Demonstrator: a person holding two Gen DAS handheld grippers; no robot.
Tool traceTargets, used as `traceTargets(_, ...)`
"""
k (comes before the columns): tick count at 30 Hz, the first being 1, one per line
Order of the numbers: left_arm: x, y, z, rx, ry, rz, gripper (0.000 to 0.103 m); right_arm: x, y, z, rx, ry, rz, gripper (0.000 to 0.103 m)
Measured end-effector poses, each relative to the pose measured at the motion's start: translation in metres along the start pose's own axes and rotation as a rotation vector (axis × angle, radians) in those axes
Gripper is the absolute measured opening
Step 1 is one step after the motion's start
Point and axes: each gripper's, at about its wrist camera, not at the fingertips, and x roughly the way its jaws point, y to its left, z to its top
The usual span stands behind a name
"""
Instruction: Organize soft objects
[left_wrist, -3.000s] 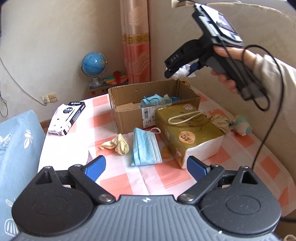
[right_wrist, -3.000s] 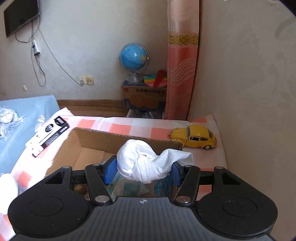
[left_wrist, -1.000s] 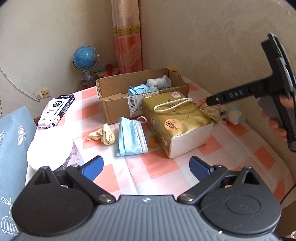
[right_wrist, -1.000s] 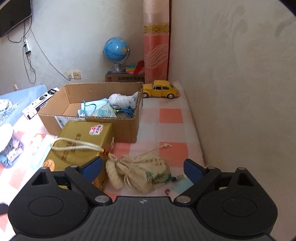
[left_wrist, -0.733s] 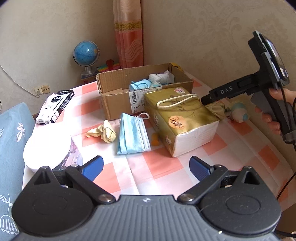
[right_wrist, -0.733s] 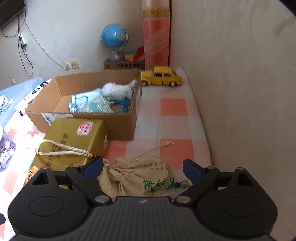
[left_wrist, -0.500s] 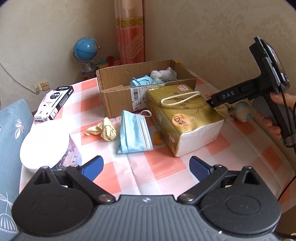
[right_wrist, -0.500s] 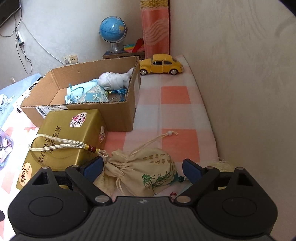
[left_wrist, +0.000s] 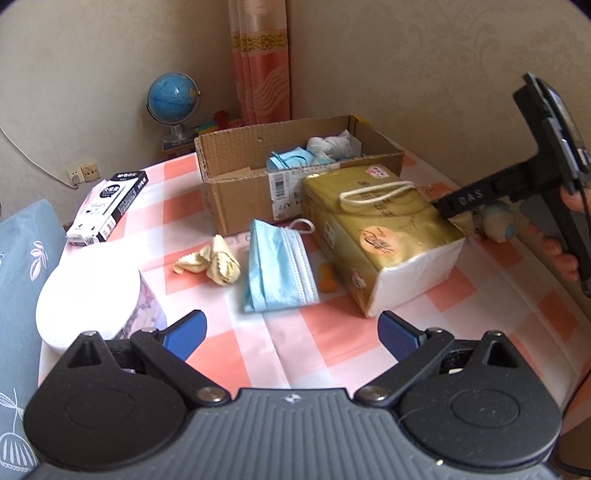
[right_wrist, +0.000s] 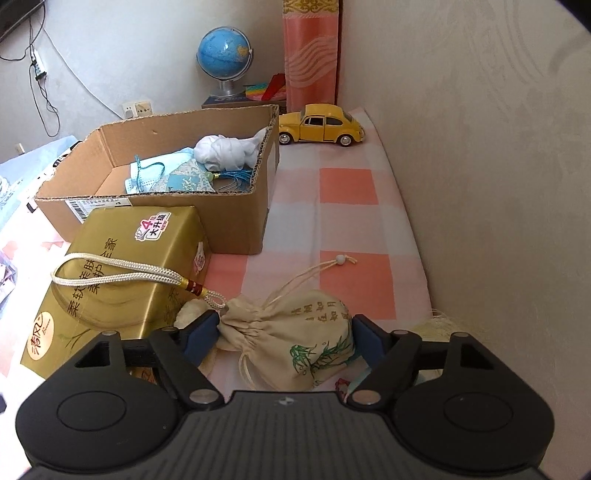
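Your right gripper (right_wrist: 284, 332): jaws spread wide around the drawstring pouch (right_wrist: 295, 343), lower centre, no grip evident. Your left gripper (left_wrist: 291, 332): wide open, empty.

**Two wrist views, one shared table**

The left wrist camera looks from the table's near edge, well back, toward the corner. The right wrist camera sits low along the wall side — close to the drawstring pouch (right_wrist: 295, 347). Both share the cardboard box (left_wrist: 236, 195), gold tissue pack (left_wrist: 380, 236) and globe (left_wrist: 173, 96).
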Motion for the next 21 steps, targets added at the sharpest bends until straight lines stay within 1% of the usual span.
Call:
traceTargets(2,0.004,0.003,0.002,-0.001,-0.003,0.008,0.094,-0.002,-0.001,-0.001,0.004,-0.006,-0.003,0.082)
traceTargets(3,0.006,0.004,0.003,-0.001,-0.008,0.011,0.090,-0.003,-0.001,-0.001,0.004,-0.009,-0.004,0.082)
traceTargets(4,0.008,0.004,0.004,-0.004,-0.010,0.014,0.082,-0.004,-0.001,-0.001,0.004,-0.012,-0.005,0.082)
traceTargets(5,0.011,0.005,0.005,-0.006,-0.005,0.016,0.078,-0.005,-0.001,-0.002,0.003,-0.016,-0.006,0.082)
traceTargets(6,0.014,0.004,0.006,-0.006,-0.002,0.014,0.070,-0.006,0.000,-0.001,0.001,-0.019,-0.007,0.082)
traceTargets(7,0.017,0.004,0.006,-0.009,0.002,0.016,0.066,-0.007,0.000,-0.001,-0.002,-0.022,-0.009,0.082)
traceTargets(11,0.027,0.007,0.007,-0.041,-0.004,0.027,0.065,-0.011,0.001,0.001,-0.010,-0.038,-0.012,0.082)
traceTargets(14,0.034,0.008,0.011,-0.045,-0.013,0.026,0.065,-0.014,0.002,0.002,-0.015,-0.051,-0.013,0.082)
traceTargets(16,0.041,0.007,0.014,-0.044,-0.011,0.019,0.060,-0.015,0.002,0.003,-0.014,-0.058,-0.014,0.082)
traceTargets(19,0.051,0.006,0.017,-0.048,-0.003,0.003,0.057,-0.016,0.002,0.005,-0.013,-0.066,-0.014,0.082)
traceTargets(21,0.057,0.005,0.019,-0.048,0.002,0.005,0.056,-0.017,0.002,0.005,-0.015,-0.069,-0.017,0.082)
